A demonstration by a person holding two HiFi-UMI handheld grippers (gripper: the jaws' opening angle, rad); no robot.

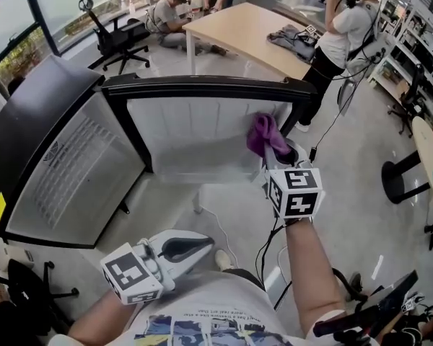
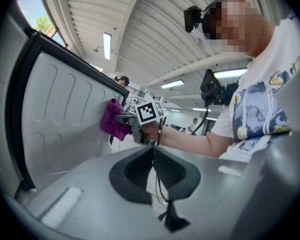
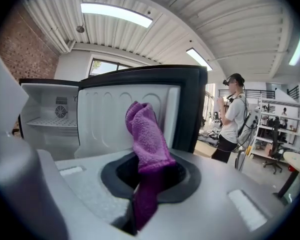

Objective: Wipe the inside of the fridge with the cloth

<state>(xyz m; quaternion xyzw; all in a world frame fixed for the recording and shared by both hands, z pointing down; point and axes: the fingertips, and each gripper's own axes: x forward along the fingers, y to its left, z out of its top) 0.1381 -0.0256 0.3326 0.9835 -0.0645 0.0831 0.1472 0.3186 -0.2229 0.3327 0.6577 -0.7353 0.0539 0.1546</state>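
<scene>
Right gripper [image 1: 276, 151] at frame centre, clamped on the purple cloth [image 1: 265, 134] — cloth against the open fridge door's white liner [image 1: 187, 132], left gripper [image 1: 206, 247] lower left — jaws together, empty.

Purple cloth [image 1: 265, 132] seemingly against fridge panel [image 1: 187, 132]

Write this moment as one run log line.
right gripper: shut on purple cloth | cloth: against fridge door inner panel | left gripper: shut, empty, low
</scene>
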